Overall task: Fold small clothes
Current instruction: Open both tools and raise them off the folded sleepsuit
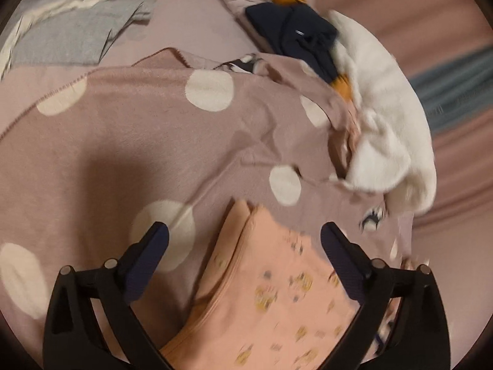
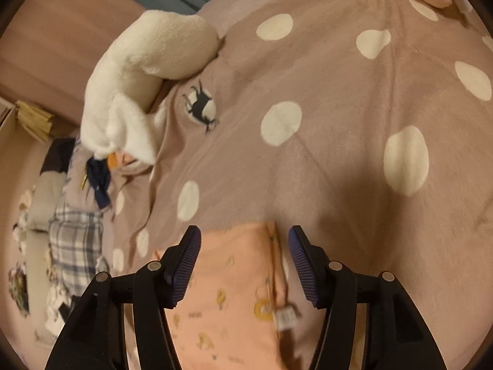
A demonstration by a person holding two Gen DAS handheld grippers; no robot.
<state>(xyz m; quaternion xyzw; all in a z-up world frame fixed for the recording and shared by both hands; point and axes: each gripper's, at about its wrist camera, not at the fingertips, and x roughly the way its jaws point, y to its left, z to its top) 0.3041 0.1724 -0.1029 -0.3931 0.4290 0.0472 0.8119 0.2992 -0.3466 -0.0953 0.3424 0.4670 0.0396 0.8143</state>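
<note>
Now both claws, left (image 1: 245,240) and right (image 2: 245,243), gape above the peach garment (image 1: 277,293).

No legible text: the small white tag (image 2: 285,319) on the peach garment (image 2: 234,302) is too blurred to read.

Mauve blanket (image 1: 129,141) with big cream dots covers bed. White plush toy (image 1: 382,129) lies along blanket's edge, orange beak (image 1: 342,88) against dark navy garment (image 1: 295,37). Grey cloth (image 1: 71,37) spread at far corner. Plaid fabric (image 2: 75,240) bunched beside blanket. Black horse print (image 2: 201,104) on one dot, just beside plush.
</note>
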